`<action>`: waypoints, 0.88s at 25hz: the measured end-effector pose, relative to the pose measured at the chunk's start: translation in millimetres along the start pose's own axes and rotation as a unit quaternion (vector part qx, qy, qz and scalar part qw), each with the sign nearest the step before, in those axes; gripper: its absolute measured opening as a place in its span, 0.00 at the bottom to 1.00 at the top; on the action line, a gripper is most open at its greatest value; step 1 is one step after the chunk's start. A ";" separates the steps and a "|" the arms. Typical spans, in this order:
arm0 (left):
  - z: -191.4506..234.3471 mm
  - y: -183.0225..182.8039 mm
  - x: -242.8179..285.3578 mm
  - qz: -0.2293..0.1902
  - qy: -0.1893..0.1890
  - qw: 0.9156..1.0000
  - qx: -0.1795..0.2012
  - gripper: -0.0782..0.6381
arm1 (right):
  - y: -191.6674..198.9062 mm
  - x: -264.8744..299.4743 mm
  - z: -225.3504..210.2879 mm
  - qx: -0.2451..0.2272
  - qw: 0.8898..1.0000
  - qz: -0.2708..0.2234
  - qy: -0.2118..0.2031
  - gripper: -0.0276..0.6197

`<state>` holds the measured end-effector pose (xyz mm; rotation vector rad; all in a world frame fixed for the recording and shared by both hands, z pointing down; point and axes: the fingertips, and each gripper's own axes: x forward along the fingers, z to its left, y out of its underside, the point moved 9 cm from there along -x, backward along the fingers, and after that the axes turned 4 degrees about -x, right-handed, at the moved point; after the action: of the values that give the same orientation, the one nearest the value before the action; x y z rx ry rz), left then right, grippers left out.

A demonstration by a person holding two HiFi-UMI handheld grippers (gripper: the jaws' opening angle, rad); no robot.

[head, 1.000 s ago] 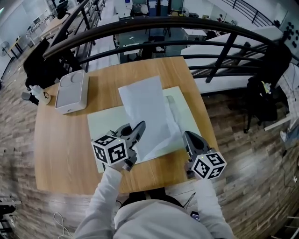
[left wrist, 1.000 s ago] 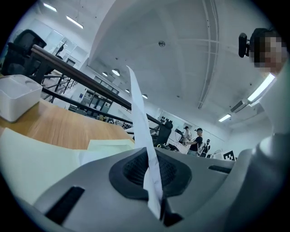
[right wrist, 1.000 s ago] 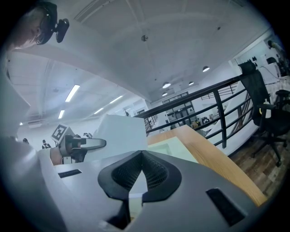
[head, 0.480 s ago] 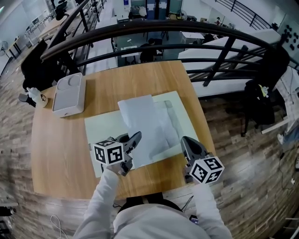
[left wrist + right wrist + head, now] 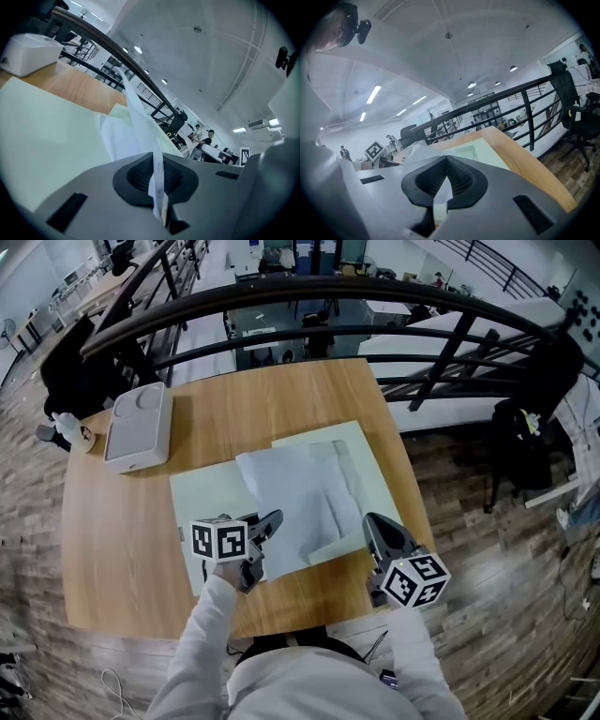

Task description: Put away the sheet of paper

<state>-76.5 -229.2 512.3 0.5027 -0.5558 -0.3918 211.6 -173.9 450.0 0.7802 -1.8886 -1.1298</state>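
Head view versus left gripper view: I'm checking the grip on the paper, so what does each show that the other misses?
Only the head view: the whole paper spread over the mat, and the right tongs at its near right corner. Only the left gripper view: the left tongs shut on the paper's edge, which runs up between the pads. Both: paper, mat, table, white box and railing.
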 end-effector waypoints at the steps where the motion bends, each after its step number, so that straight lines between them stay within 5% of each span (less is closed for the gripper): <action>1: 3.0 0.8 0.3 0.005 -0.004 1.000 -0.007 0.13 | -0.3 0.6 -0.1 0.000 1.000 0.000 0.000 0.09; 22: 30.1 -0.1 19.1 0.023 -0.041 0.997 -0.062 0.13 | -4.4 4.7 -7.2 0.009 1.000 -0.001 0.008 0.09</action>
<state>-79.3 -248.8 542.0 0.3551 -0.6174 -0.4025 215.8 -182.5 449.6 0.7985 -1.8869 -1.1069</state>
